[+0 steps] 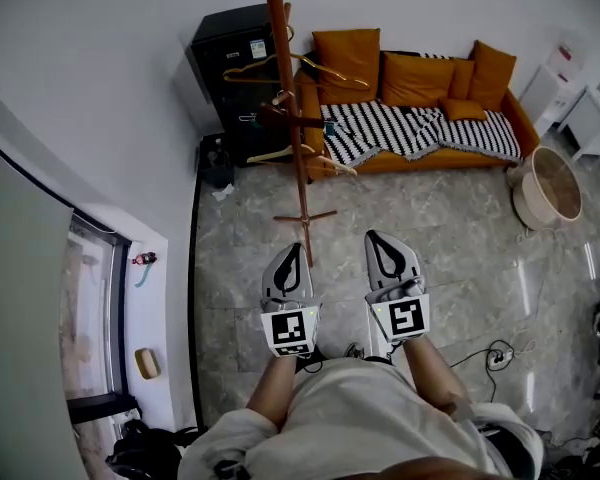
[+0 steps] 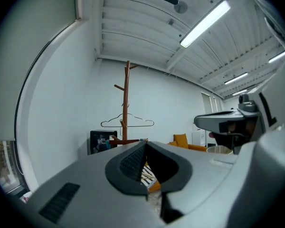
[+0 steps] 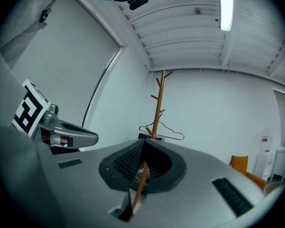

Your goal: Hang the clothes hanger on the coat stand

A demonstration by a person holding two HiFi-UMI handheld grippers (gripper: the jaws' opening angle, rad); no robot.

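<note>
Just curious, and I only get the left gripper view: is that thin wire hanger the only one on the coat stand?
Observer: No. The head view shows wooden hangers on the coat stand too.
Operator: Is the right gripper holding a hanger?
Observer: No. The right gripper is shut, with nothing between its jaws.
Operator: Is there anything on the ground to trip over?
Observer: A power strip with its cable lies on the floor, off to the right.
</note>
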